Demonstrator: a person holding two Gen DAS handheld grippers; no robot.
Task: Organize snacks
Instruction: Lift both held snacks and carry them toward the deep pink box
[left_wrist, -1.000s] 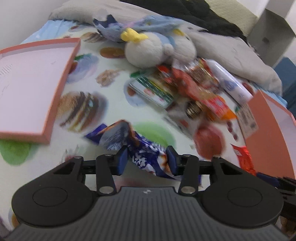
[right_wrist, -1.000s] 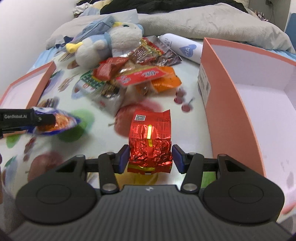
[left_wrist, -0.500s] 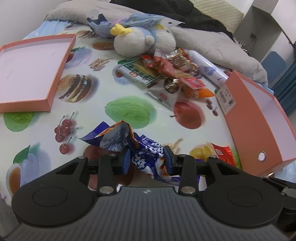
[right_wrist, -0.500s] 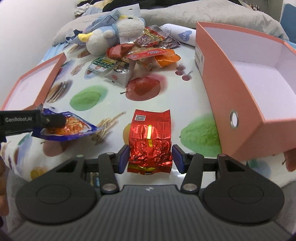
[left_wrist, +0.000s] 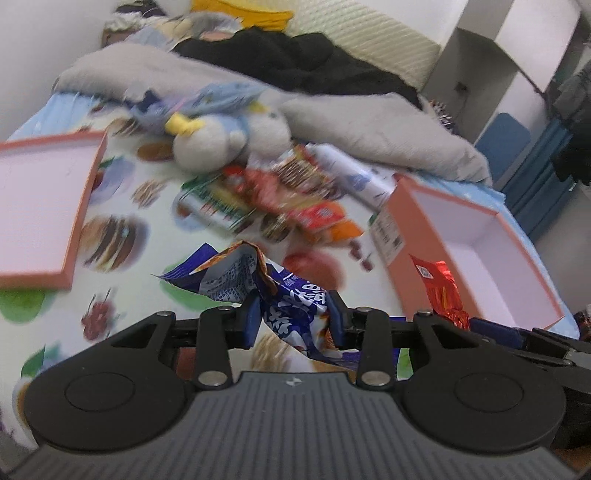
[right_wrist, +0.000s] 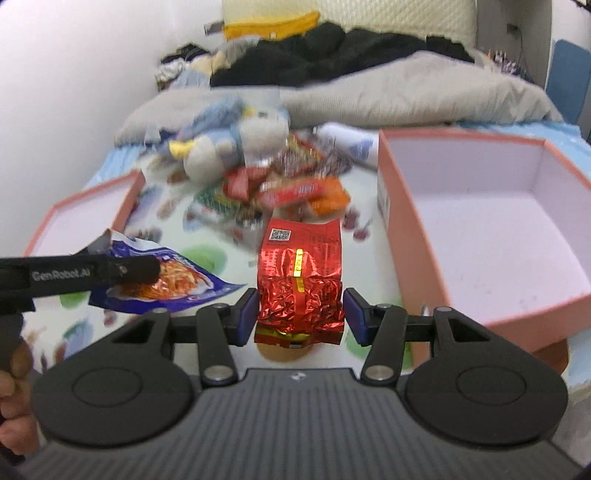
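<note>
Two hand-held grippers hang above a bed spread with a fruit-and-burger print cloth (left_wrist: 122, 295), each carrying one snack. The left gripper (left_wrist: 291, 317) has its jaws about halfway closed on a crumpled blue noodle-snack packet (left_wrist: 258, 291); the blue pads press into the wrapper from both sides, having just closed in a little on it, and the packet's torn top fans out to the far left of the jaws. From the right wrist view the same packet (right_wrist: 162, 277) shows its orange noodle picture, pinched under the black finger (right_wrist: 122, 271) of the left gripper, with part of a person's hand (right_wrist: 14, 373) at the near left edge. The right gripper (right_wrist: 300, 314) holds a red foil packet (right_wrist: 301, 280) upright, jaws roughly half open; the left pad touches the crinkled foil, while the right pad appears to stand just off its edge, so how firm the grip is cannot be told. Just right of the red packet sits an open pink box (right_wrist: 476, 229), its white inside bare. A shallow pink lid (left_wrist: 40, 206) lies on the far left. Between them, farther up the bed, is a blurred heap of loose snacks (right_wrist: 288, 192), a white plush toy (left_wrist: 218, 142) with a yellow beak, and a grey blanket (right_wrist: 406, 96) beyond.
</note>
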